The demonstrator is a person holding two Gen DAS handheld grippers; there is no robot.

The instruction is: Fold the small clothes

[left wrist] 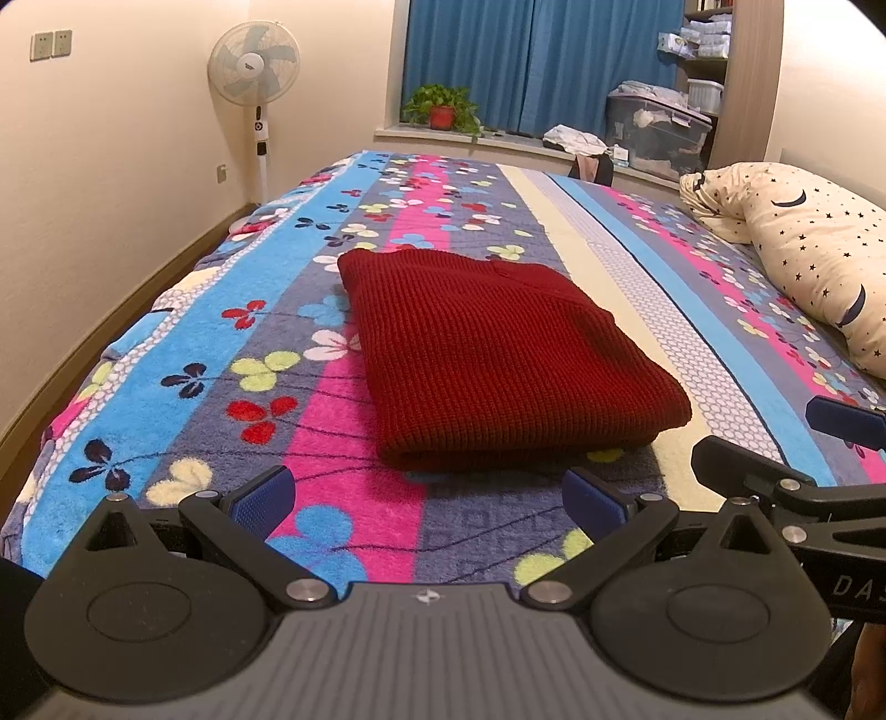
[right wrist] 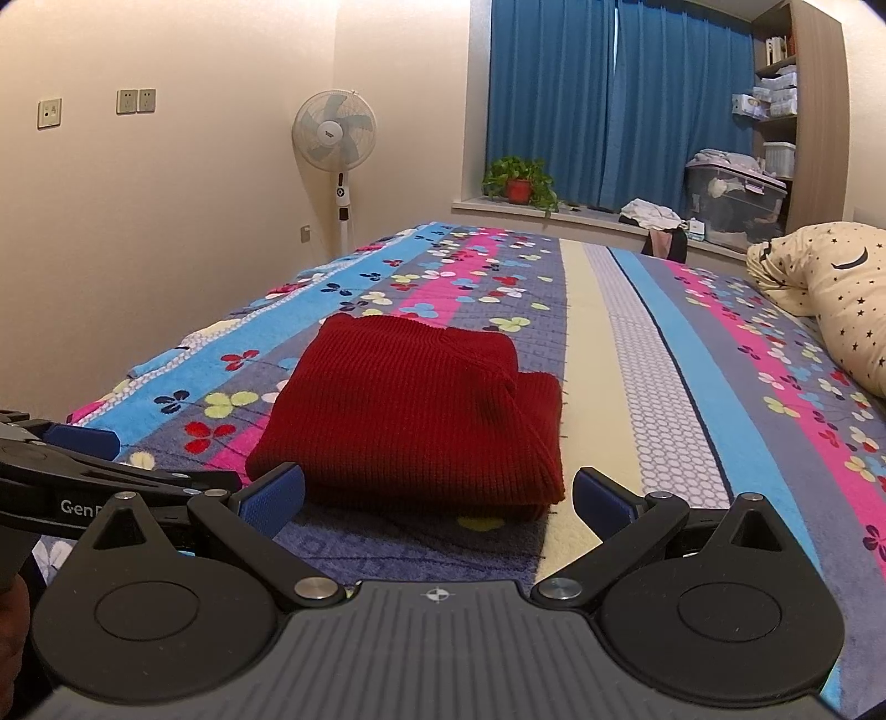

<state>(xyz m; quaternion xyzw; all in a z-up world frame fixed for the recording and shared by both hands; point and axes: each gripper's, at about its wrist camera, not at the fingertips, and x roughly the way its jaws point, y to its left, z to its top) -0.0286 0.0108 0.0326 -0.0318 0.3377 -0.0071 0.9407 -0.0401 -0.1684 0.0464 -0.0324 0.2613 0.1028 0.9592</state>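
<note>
Nearest to us, the left gripper [left wrist: 426,501] is hovering low over the blanket [left wrist: 343,487], its blue pads spread wide apart and holding nothing. Just beside it, at about three o'clock, the right gripper [right wrist: 437,501] is hanging the same way, jaws wide and empty; from the left camera one of its blue fingers [left wrist: 844,421] is poking in at the right edge. Neither one is touching the cloth.

Straight ahead at twelve o'clock, the red sweater [left wrist: 493,354] is lying folded into a thick rectangle on the flowered blanket, its near fold just beyond the open pads. From the right camera the sweater [right wrist: 410,410] is sitting slightly toward eleven o'clock, with stacked layers showing along its right edge, close by the cream stripe of the blanket.

Further out at two o'clock, a star-printed pillow [left wrist: 814,255] is resting on the bed. Out at eleven o'clock a standing fan [left wrist: 255,72] is standing against the wall. Past the foot of the bed, at twelve, a potted plant [left wrist: 441,108] is sitting on the window ledge before blue curtains [left wrist: 531,61], and at one o'clock a clear storage bin [left wrist: 656,133] is sitting beside shelves [left wrist: 706,50].
</note>
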